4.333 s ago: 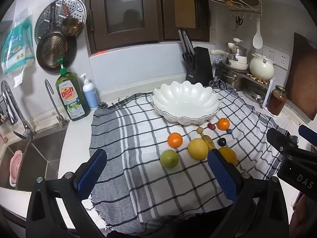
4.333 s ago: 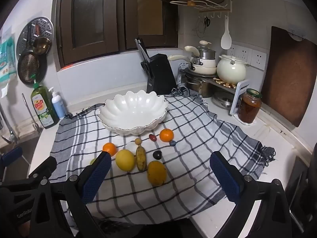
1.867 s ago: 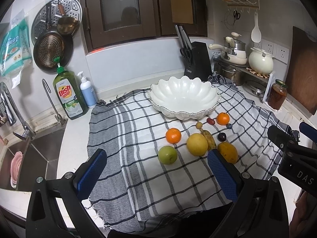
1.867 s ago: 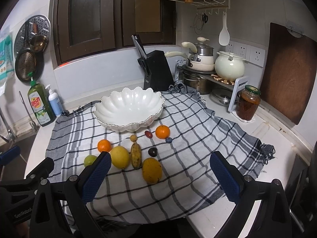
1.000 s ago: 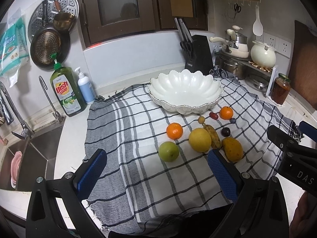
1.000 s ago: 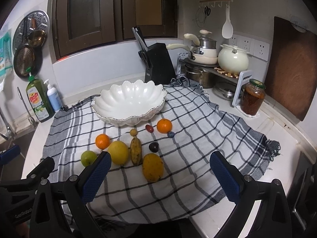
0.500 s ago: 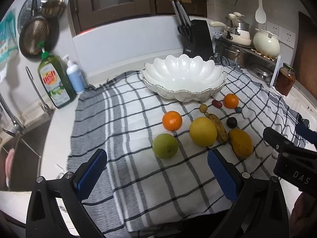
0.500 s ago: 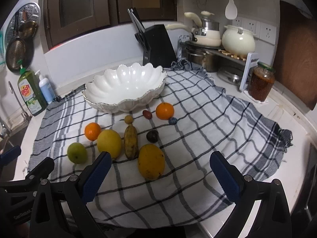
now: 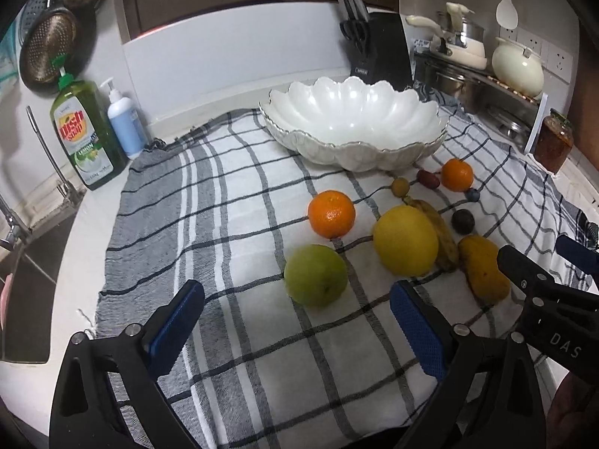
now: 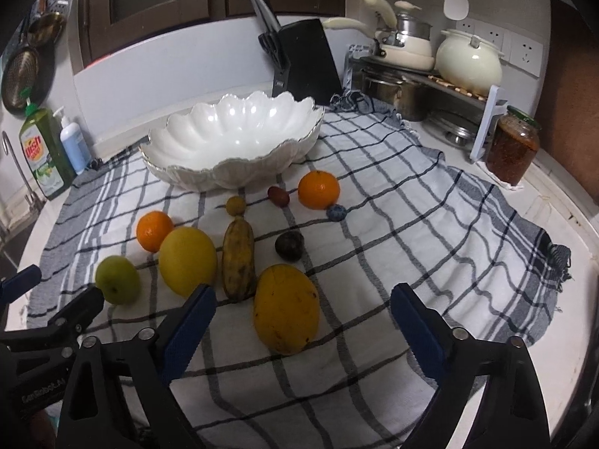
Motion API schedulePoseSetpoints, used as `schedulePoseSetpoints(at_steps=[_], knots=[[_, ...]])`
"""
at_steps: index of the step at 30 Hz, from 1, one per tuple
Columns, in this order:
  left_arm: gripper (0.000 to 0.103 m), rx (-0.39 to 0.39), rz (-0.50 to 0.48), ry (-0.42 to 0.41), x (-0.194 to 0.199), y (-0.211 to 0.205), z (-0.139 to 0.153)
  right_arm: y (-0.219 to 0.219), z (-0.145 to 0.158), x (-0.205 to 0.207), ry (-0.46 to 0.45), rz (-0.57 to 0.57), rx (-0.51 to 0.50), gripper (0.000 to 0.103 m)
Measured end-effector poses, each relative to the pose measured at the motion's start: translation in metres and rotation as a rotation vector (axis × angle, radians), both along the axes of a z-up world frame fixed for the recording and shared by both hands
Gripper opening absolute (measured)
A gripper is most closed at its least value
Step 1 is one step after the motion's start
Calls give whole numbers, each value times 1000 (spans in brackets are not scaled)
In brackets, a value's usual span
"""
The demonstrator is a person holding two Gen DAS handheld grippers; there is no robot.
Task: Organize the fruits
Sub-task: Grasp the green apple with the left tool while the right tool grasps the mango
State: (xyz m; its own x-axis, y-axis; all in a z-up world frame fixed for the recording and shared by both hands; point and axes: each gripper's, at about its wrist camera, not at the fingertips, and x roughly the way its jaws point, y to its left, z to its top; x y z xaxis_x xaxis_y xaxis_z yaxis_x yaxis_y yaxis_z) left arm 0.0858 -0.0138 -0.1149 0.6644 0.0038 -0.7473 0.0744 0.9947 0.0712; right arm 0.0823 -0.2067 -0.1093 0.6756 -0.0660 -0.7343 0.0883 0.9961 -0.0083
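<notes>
Where it reads "Dish", green bottle (image 9: 87, 133) says "LEMON".

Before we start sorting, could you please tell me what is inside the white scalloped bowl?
The white scalloped bowl shows only bare glossy white inside, with no fruit visible. Its near rim hides the lowest part of the inside, so anything small there cannot be seen.

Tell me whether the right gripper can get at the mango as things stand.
Probably yes. The mango lies on the cloth just ahead of the right gripper, nothing between them; its closing jaws hold nothing. The banana alongside crowds one side.
</notes>
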Motion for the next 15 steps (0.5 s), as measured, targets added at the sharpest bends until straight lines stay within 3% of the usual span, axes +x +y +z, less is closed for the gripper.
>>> schedulePoseSetpoints(at_steps=[8,15], knots=[[99,16,2,23,15,-2,-18,3,-17,12,28,11,0,86],[93,30,-11,45,26,-7,-33,0,-29,19,53,10,-8,82]])
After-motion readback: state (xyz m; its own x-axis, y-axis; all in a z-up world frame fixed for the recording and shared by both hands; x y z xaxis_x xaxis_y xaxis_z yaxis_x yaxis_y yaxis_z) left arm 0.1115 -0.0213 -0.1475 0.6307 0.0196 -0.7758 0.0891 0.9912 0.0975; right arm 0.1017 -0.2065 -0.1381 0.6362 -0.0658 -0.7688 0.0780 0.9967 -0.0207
